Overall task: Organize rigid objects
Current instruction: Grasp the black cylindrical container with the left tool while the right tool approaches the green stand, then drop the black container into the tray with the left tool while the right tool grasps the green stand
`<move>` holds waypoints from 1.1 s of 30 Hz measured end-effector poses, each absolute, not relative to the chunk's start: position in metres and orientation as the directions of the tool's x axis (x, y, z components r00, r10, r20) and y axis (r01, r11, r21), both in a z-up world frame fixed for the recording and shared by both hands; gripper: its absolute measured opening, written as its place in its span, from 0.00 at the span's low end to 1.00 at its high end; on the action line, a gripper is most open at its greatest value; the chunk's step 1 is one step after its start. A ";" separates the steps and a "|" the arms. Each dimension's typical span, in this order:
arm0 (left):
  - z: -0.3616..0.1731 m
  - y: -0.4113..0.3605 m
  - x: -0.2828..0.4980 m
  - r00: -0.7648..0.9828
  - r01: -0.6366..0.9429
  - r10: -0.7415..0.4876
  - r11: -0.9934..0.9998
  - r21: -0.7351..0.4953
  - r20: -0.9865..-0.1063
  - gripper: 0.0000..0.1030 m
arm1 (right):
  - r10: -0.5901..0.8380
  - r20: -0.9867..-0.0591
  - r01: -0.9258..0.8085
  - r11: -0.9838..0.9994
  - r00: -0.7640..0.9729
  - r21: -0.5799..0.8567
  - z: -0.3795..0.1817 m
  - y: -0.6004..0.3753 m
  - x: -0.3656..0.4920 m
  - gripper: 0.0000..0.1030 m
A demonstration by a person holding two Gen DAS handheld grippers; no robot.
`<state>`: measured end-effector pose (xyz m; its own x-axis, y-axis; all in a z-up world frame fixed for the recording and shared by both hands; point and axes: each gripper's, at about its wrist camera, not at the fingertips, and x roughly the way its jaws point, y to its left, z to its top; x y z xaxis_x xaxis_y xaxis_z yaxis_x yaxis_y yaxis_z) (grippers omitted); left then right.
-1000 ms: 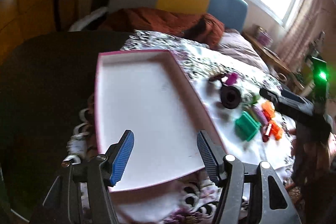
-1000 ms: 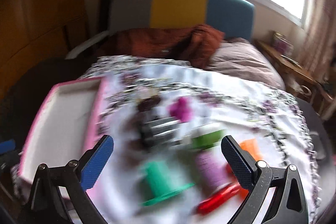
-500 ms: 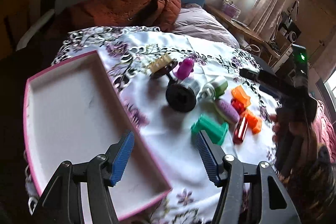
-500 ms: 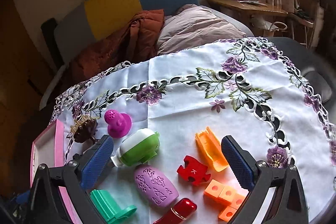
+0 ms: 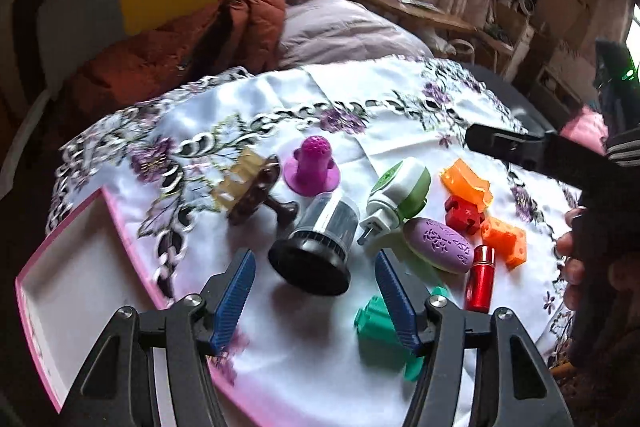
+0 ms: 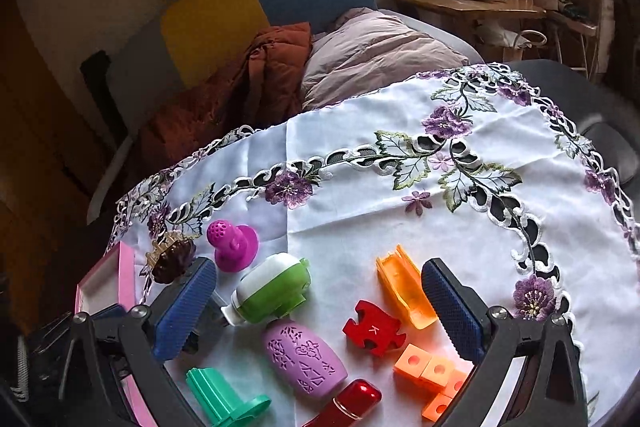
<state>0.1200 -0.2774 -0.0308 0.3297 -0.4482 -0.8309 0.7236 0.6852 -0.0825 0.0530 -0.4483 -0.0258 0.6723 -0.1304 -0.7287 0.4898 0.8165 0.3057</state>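
Observation:
A pink-rimmed white tray [image 5: 72, 291] lies at the table's left; its corner shows in the right wrist view [image 6: 120, 279]. Small objects lie on the embroidered cloth: a black-based clear cylinder [image 5: 320, 239], a magenta plunger [image 5: 312, 167], a green-white plug-in [image 6: 272, 291], a lilac oval [image 6: 304, 359], a red puzzle piece [image 6: 374, 327], an orange clip [image 6: 404, 287], orange cubes [image 6: 432, 383], a red tube [image 5: 480, 279], a teal piece [image 5: 380, 331] and a brown crown-shaped piece [image 5: 248, 187]. My left gripper [image 5: 316, 295] is open and empty, just before the cylinder. My right gripper [image 6: 320, 303] is open and empty above the cluster.
The round table carries a white cloth with purple flowers [image 6: 440, 163]. Behind it stand a bed with a rust quilt [image 6: 248, 87], a lilac pillow [image 6: 376, 55] and a yellow-blue headboard [image 6: 260, 3]. A wooden desk [image 6: 472, 7] is at the back right.
My left gripper has swung right from over the tray toward the cluster of objects. My right gripper has moved in lower over the objects. Both stay open.

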 end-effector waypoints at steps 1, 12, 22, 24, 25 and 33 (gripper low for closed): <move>-0.033 -0.281 0.123 0.319 0.729 -0.444 0.680 -0.083 -0.837 0.61 | -0.128 -0.729 0.489 0.816 0.672 0.308 -0.026 -0.449 0.053 1.00; -0.062 -0.319 0.145 0.252 0.789 -0.342 0.614 -0.012 -0.905 0.64 | -0.121 -0.723 0.485 0.814 0.680 0.320 -0.025 -0.451 0.053 1.00; -0.058 -0.300 0.131 0.286 0.754 -0.418 0.654 -0.067 -0.863 0.42 | -0.092 -0.728 0.442 0.843 0.680 0.306 -0.025 -0.442 0.058 1.00; -0.053 -0.291 0.127 0.302 0.746 -0.429 0.663 -0.070 -0.852 0.42 | -0.064 -0.727 0.416 0.853 0.683 0.316 -0.026 -0.438 0.060 1.00; -0.051 -0.284 0.123 0.314 0.740 -0.432 0.669 -0.067 -0.845 0.42 | -0.050 -0.727 0.402 0.858 0.685 0.320 -0.026 -0.435 0.061 1.00; -0.020 -0.232 0.102 0.387 0.675 -0.478 0.729 -0.111 -0.789 0.42 | 0.163 -0.728 0.205 0.898 0.665 0.388 -0.033 -0.402 0.074 0.74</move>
